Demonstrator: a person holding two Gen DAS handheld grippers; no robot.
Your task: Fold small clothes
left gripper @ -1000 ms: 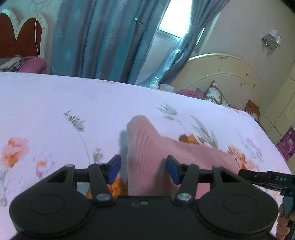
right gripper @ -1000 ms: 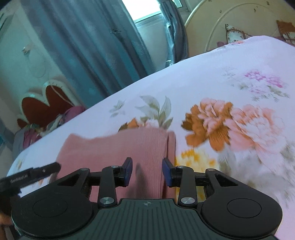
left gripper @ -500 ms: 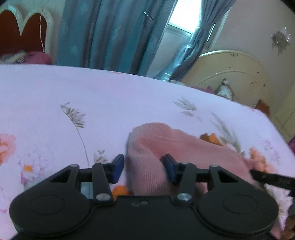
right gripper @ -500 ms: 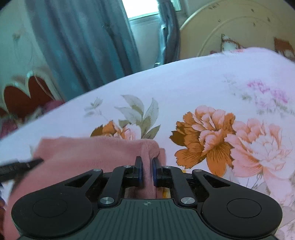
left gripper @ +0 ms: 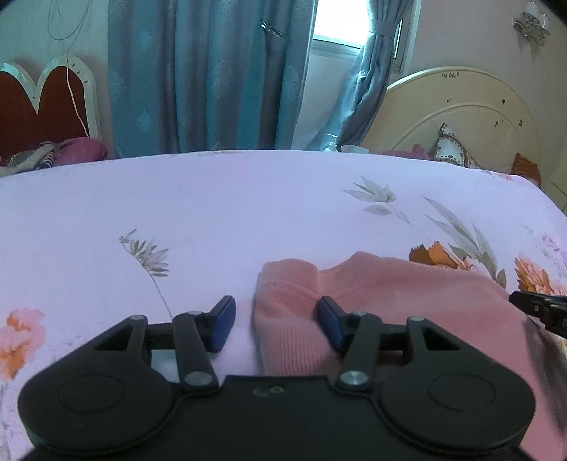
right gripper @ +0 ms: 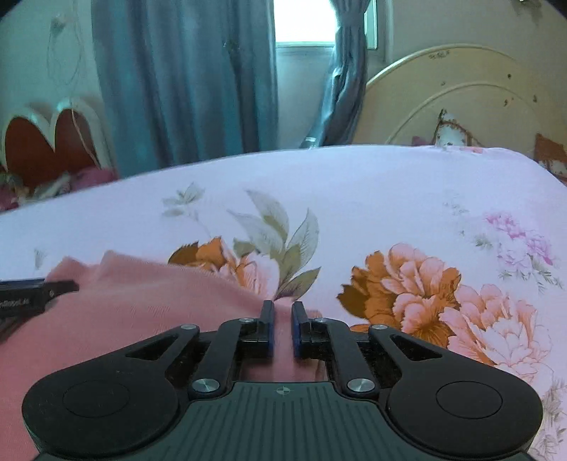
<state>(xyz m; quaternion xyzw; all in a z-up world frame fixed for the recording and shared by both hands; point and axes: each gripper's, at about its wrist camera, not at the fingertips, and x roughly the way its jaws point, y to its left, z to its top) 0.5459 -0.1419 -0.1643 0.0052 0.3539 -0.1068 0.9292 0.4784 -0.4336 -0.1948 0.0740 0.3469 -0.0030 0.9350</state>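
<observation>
The pink ribbed garment [left gripper: 407, 294] lies on the bed, on the floral bedsheet [left gripper: 212, 212], bunched up close in front of me, and its near part is hidden under both of my tools. My right gripper [right gripper: 282, 328] is pinched down on a fold of the pink cloth near its right edge; the blue pads stand almost together with the fabric squeezed between them. My left gripper [left gripper: 276, 324] stands about half open at the garment's left end: the cuff-like rolled edge sits between the fingers, the right pad [left gripper: 331, 321] lies against the knit, while the left pad [left gripper: 221, 322] is clear of it over bare sheet, so I am not clamping anything there. In the left wrist view the tip of my other tool [left gripper: 538, 308] pokes in at the right edge, cut off and blurred. In the right wrist view the matching black tip [right gripper: 32, 294] comes in at the left edge with small white lettering on it, too smeared for me to read. Beyond the garment the sheet shows orange and pink flowers [right gripper: 425, 294] and grey-green leaves. Past the bed hang teal curtains [left gripper: 212, 78] beside a bright window [left gripper: 336, 28], a cream arched headboard [left gripper: 460, 110] on the right, and a red heart-shaped chair back [left gripper: 46, 106] on the left.
</observation>
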